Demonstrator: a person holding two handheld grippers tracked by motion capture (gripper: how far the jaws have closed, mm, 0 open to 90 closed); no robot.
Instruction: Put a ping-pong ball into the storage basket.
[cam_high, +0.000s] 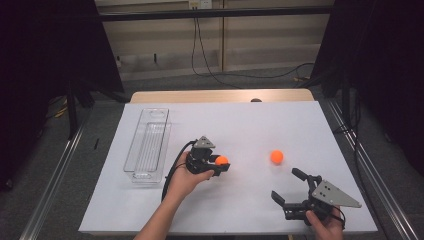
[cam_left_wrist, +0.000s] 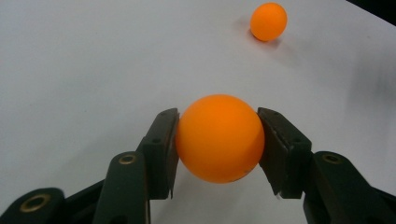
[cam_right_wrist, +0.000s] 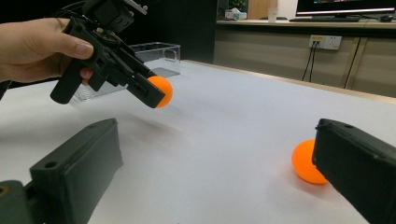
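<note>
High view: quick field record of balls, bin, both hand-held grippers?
held ball: orange, clamped in left hand-held gripper, lifted off the table
free ball: orange, on white table, apart from both grippers
right hand-held gripper: open, nothing between its jaws, near table's front right
bin: clear plastic, table's left side, empty

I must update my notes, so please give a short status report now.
Left tongs shut on held ball, lifted off white table. Right tongs open, empty. Second ball loose on table. Clear bin unobstructed.
</note>
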